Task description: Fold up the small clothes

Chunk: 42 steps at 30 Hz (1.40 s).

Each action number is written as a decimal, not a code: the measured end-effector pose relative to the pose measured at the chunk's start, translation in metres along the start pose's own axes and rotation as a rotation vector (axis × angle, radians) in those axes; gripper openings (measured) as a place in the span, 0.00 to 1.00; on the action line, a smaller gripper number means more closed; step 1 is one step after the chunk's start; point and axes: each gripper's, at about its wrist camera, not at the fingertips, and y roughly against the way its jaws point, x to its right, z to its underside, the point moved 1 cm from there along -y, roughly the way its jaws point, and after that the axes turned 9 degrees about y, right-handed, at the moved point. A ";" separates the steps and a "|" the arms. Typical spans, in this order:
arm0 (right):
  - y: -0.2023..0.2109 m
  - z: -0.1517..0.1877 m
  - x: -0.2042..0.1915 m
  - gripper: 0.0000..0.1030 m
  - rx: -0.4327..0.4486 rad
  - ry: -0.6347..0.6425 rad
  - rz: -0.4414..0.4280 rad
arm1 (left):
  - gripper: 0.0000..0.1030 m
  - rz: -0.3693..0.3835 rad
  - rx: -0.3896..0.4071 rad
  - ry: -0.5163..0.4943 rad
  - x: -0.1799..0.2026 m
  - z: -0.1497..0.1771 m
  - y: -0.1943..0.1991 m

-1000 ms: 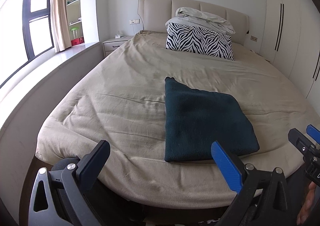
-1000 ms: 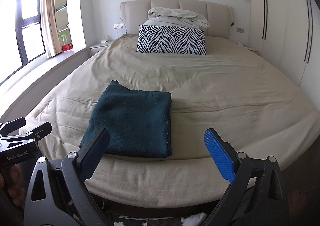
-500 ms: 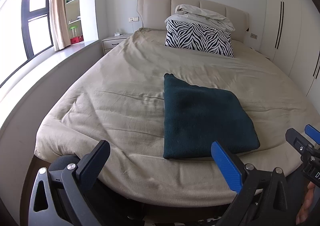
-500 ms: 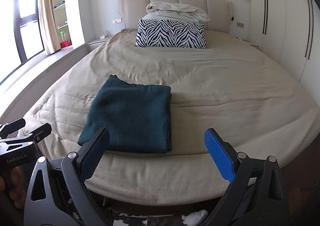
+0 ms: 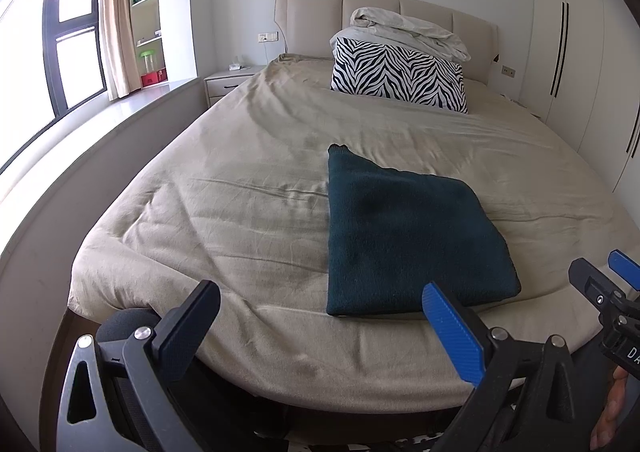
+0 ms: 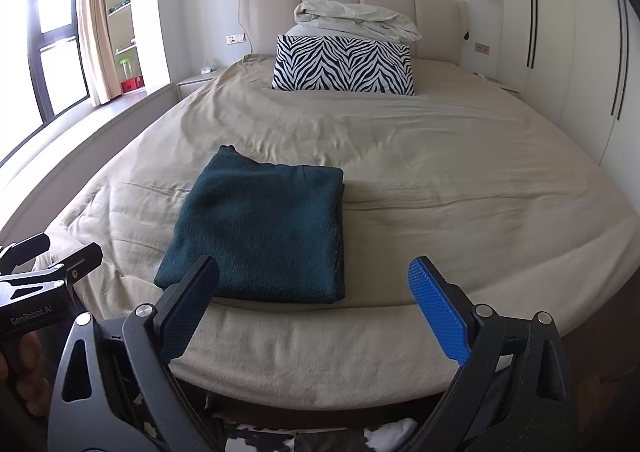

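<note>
one garment is all you have in front of you, and it looks done: the dark teal knit sweater (image 5: 404, 236) lies on the beige bedspread (image 5: 240, 212) as a flat, squared-off rectangle, near the foot edge of the bed, with nothing gripping it. i judge the folding finished, or within one tidy-up of it; no other loose clothing shows on the bed, so what remains, if anything, is a final square-up or a move to wherever it gets stored.

going left to right: your left gripper (image 5: 320, 328) hangs short of the bed's foot edge, fingers spread wide and empty, the sweater at about 1 o'clock from it. your right gripper (image 6: 316, 304) is likewise wide apart and empty, with the sweater at about 11 o'clock, its near edge just past the dark left finger in that view.

as for the sweater itself, the surface is fuzzy and thick. the right side shows stacked layers with a stitched edge. the far left corner, at 11 o'clock on the rectangle, pokes out in a small ribbed nub, so that corner is not quite square. the near edge sits roughly parallel to the bed's edge. far off at 12 o'clock stands a zebra-print pillow (image 6: 344, 64).
</note>
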 end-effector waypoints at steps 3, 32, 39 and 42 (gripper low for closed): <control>0.000 0.000 0.000 0.94 0.002 0.003 0.002 | 1.00 0.000 0.000 0.000 0.000 0.000 0.000; -0.002 0.001 0.000 0.94 -0.006 0.001 -0.002 | 1.00 -0.003 -0.014 0.003 -0.003 0.009 -0.004; -0.003 0.002 0.001 0.94 -0.006 0.002 -0.003 | 1.00 -0.003 -0.015 0.002 -0.003 0.010 -0.004; -0.003 0.002 0.001 0.94 -0.006 0.003 -0.003 | 1.00 -0.003 -0.015 0.003 -0.003 0.009 -0.004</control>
